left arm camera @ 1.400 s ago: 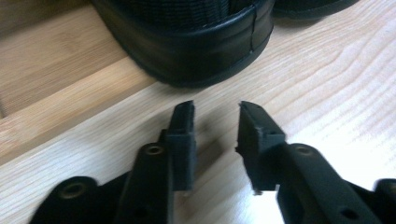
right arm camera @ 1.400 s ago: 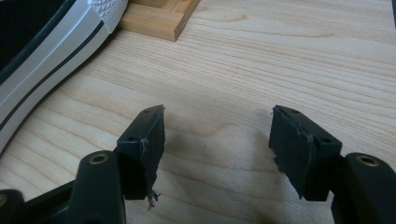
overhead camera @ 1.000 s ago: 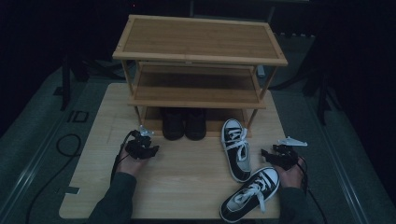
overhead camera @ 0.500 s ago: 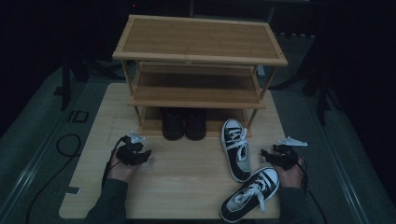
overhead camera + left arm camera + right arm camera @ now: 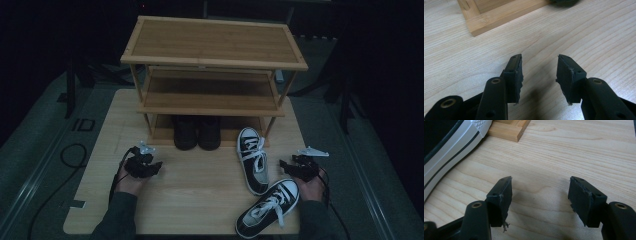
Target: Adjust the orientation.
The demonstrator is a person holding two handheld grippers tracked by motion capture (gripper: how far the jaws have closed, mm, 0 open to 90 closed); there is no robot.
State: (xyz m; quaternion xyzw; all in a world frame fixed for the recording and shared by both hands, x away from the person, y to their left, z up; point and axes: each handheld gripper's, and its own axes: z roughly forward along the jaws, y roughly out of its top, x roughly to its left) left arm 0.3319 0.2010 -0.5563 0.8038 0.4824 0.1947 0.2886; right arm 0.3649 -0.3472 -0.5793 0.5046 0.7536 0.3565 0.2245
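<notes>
on the wooden table (image 5: 200, 195) in front of the shoe rack (image 5: 212, 65), my right gripper (image 5: 296, 168) sat with jaws wide and empty, the near sneaker (image 5: 270, 207) just beside it and the far sneaker (image 5: 252, 160) a little further left. i judged the canvas light and soft, the rubber sole stiff, so the heel collar seemed the best place to pinch. my left gripper (image 5: 145, 167), well apart, had just been opening on nothing.
</notes>
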